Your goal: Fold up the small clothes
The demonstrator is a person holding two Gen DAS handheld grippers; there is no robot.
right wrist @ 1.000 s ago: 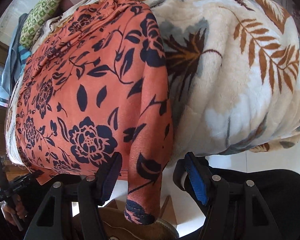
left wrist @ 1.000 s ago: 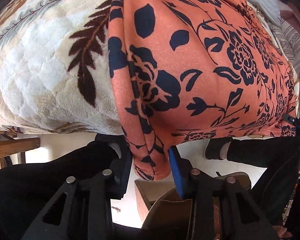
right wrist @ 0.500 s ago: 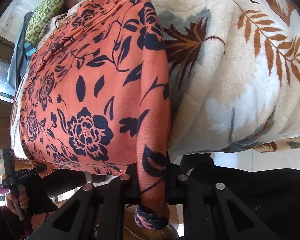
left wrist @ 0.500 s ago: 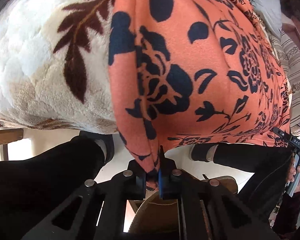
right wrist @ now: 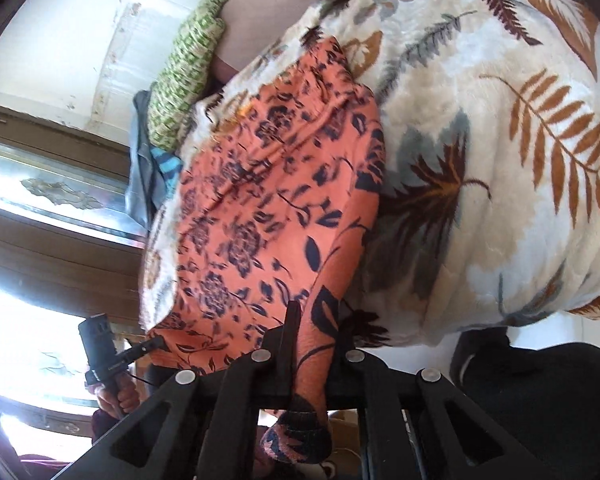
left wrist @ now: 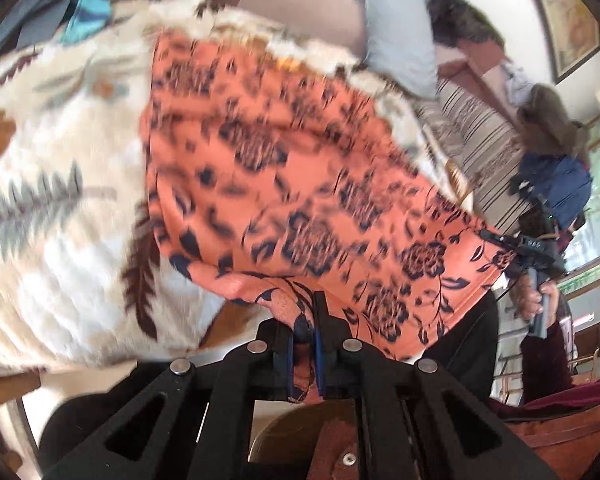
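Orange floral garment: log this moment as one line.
step: lift near corners | left gripper: shut on orange floral garment | right gripper: shut on it | far part: on leaf-print blanket

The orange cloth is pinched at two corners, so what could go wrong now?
1. The left gripper pinches only a thin edge of the cloth; it might slip out.
2. The right gripper holds a bunched corner, so the fold may come out crooked.
3. The fluffy blanket might drag the cloth.
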